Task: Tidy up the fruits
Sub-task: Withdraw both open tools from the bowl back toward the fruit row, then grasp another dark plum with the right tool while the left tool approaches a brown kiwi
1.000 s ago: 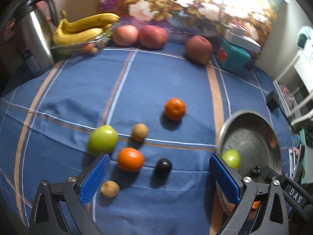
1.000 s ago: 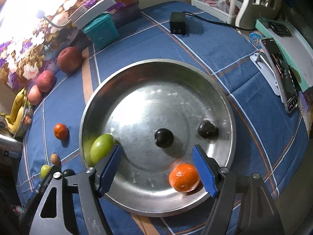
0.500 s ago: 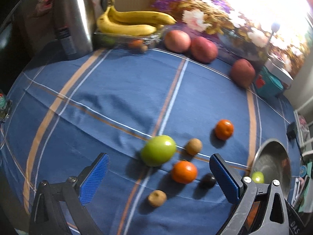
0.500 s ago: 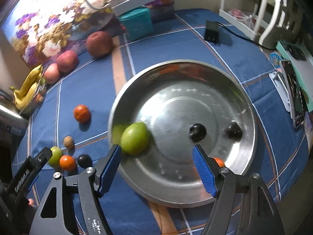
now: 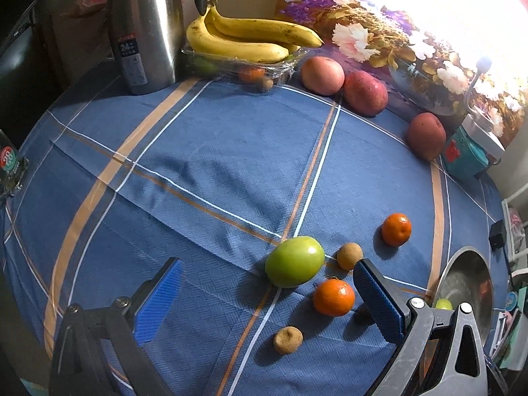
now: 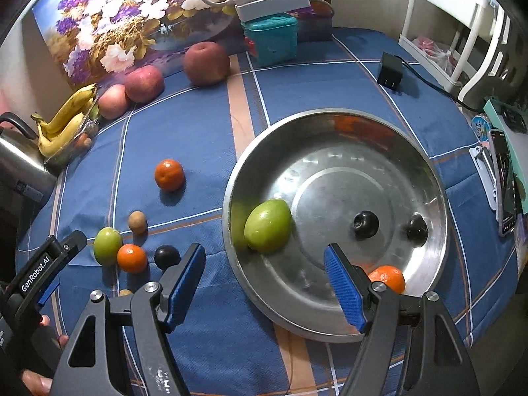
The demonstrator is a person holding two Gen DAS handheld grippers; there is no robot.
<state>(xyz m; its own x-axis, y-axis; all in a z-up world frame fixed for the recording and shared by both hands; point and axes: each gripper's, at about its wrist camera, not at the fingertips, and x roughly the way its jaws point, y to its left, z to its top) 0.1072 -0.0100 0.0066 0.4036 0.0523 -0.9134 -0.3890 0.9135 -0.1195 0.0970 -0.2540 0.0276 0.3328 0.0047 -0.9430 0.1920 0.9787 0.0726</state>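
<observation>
The left gripper (image 5: 267, 300) is hanging over the blue tablecloth (image 5: 204, 165) with its jaws spread wide and nothing between them. Just ahead of it a green fruit (image 5: 294, 261) is lying on the cloth, with a small brown fruit (image 5: 349, 256) beside it and an orange (image 5: 333, 297) right in front of it. Another little brown fruit (image 5: 287, 340) is sitting closer to the gripper, and a second orange (image 5: 396, 229) is resting a bit farther off. The right gripper (image 6: 264, 283) is also wide open and holding nothing, and it is hovering over the near edge of the big metal bowl (image 6: 330, 326). Inside the bowl a green fruit (image 6: 268, 226) is leaning against the left wall, two dark fruits (image 6: 365, 224) are sitting near the middle, and an orange fruit (image 6: 387, 279) is peeking out behind the right finger. Far back, bananas (image 5: 247, 38) are lying next to a shiny kettle (image 5: 145, 26), and three red apples (image 5: 364, 92) are lined up by the flower picture.
</observation>
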